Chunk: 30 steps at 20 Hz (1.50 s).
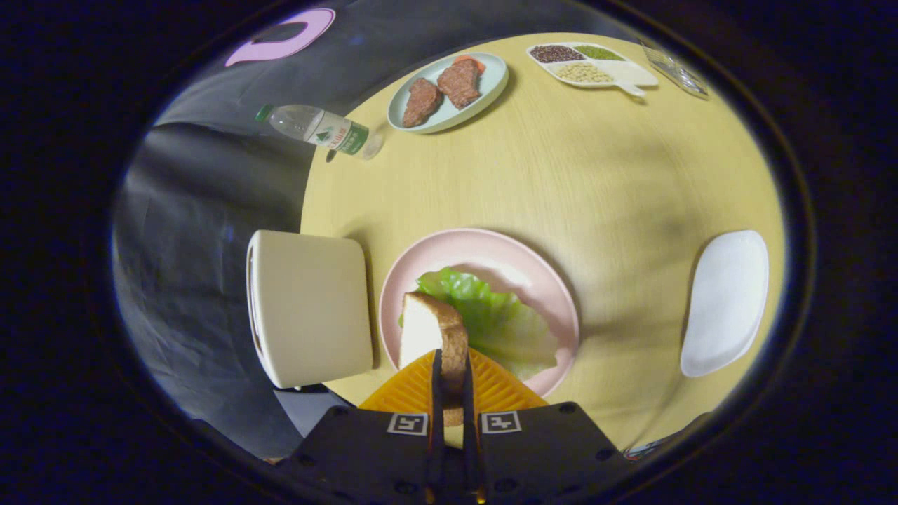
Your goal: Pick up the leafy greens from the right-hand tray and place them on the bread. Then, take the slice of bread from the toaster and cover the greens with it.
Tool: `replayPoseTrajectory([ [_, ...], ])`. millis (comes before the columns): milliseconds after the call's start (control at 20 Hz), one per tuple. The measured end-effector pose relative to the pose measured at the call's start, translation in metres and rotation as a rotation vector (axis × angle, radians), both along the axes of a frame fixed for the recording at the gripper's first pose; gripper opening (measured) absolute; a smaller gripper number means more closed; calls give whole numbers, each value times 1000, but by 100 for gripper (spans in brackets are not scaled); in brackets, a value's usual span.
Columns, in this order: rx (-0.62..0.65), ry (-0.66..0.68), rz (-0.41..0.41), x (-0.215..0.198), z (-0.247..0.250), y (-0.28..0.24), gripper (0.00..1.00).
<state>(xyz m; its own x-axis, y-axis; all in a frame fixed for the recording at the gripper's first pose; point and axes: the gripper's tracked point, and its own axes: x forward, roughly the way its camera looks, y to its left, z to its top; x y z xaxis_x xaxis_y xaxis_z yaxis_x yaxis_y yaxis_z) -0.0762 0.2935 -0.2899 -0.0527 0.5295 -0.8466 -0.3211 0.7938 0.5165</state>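
Your gripper (452, 382) is clamped on the slice of bread (435, 335), both fingers pressing its crust edge, and you hold it over the near part of the pink plate (484, 242), where the leafy greens (494, 315) lie spread just beyond the fingers. The toaster (309, 305) stands just beside the plate's left rim at the table (596, 182) edge, so room is tight there. To the right, bare tabletop separates the plate from the white tray (726, 301).

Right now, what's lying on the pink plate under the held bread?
A green lettuce leaf lies on the pink plate, beneath the bread slice pinched between the fingers. Anything under the leaf is covered.
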Motion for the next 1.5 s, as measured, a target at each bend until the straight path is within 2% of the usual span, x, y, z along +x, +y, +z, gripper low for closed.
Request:
replayPoseTrajectory([
  [150, -42, -96, 33, 3, -11, -8, 26],
  [300, -119, -240, 63, 12, -24, -19, 43],
  [550, -179, -522, 174, 26, -22, -26, 72],
  [800, -154, -728, 171, 40, 10, -40, 100],
  [950, -125, -879, 91, 62, 48, -57, 100],
  [1200, 19, -1127, -159, 98, 151, -101, 100],
  [1300, 33, -1230, -256, 111, 189, -133, 100],
  [1500, 78, -1390, -383, 108, 257, -187, 99],
])
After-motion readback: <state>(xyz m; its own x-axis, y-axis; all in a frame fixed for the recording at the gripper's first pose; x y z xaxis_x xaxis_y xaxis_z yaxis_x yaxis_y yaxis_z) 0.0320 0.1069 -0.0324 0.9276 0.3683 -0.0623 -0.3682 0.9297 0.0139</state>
